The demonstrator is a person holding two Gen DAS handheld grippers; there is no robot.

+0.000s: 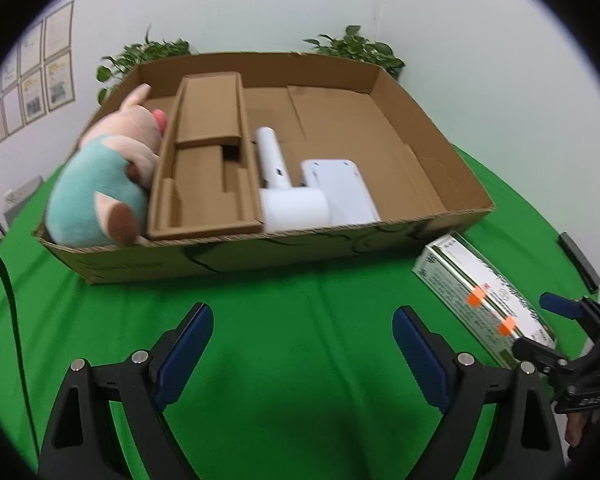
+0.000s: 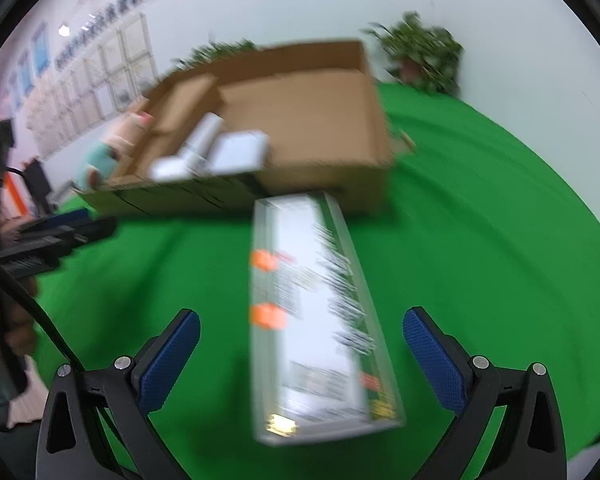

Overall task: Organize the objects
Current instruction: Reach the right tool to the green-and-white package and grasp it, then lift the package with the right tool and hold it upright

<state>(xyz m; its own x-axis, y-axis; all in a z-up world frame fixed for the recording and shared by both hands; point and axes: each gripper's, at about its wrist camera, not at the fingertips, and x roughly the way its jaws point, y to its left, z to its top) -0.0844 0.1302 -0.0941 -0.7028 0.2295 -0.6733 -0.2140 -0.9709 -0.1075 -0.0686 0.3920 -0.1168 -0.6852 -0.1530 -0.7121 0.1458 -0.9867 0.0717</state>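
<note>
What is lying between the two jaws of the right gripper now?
In the right wrist view, the long green-and-white box lies on the green cloth between the open jaws of the right gripper, touching neither jaw.

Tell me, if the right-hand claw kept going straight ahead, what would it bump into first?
Most likely the long green-and-white box, which lies on the green cloth between the open right gripper's fingers. Past it stands the cardboard tray. Blur makes depth uncertain.
</note>
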